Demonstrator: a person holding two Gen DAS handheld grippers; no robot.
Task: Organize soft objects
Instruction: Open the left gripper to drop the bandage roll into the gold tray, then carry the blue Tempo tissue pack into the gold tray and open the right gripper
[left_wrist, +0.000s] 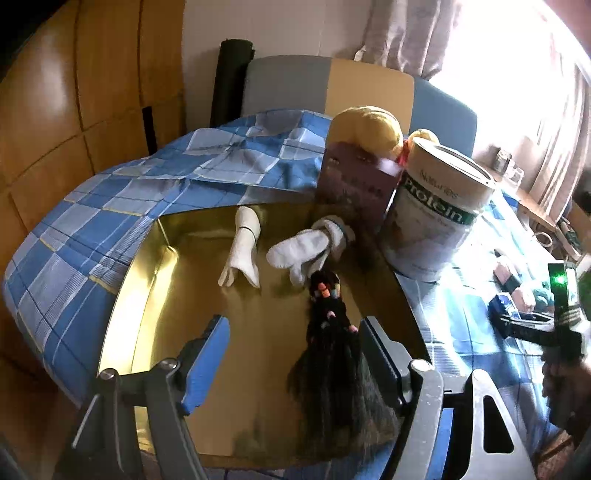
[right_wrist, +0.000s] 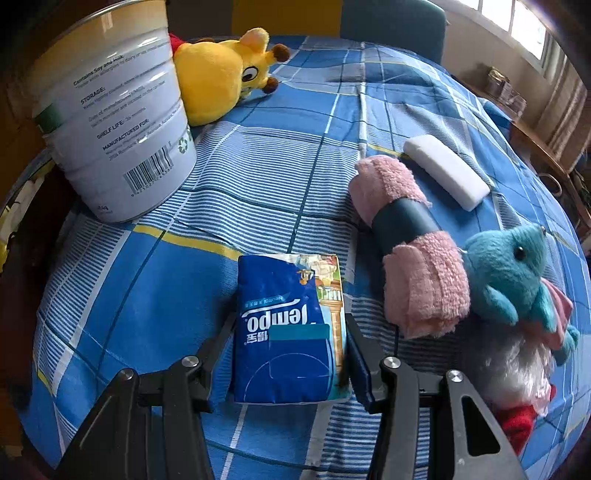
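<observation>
Right gripper (right_wrist: 291, 354) straddles Tempo tissue pack (right_wrist: 291, 332) on blue checked cloth (right_wrist: 295, 155), long axis along fingers, pads at sides; squeeze unclear. Left gripper (left_wrist: 295, 350) spread, empty, over gold tin (left_wrist: 166, 258) holding black fringed item (left_wrist: 332, 339), white glove (left_wrist: 299, 251).

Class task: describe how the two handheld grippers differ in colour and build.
The left gripper has grey metal linkage arms with silver pivot bolts and blue finger pads. The right gripper has black linkage arms, silver bolts, triangular cut-outs and dark navy pads.
</observation>
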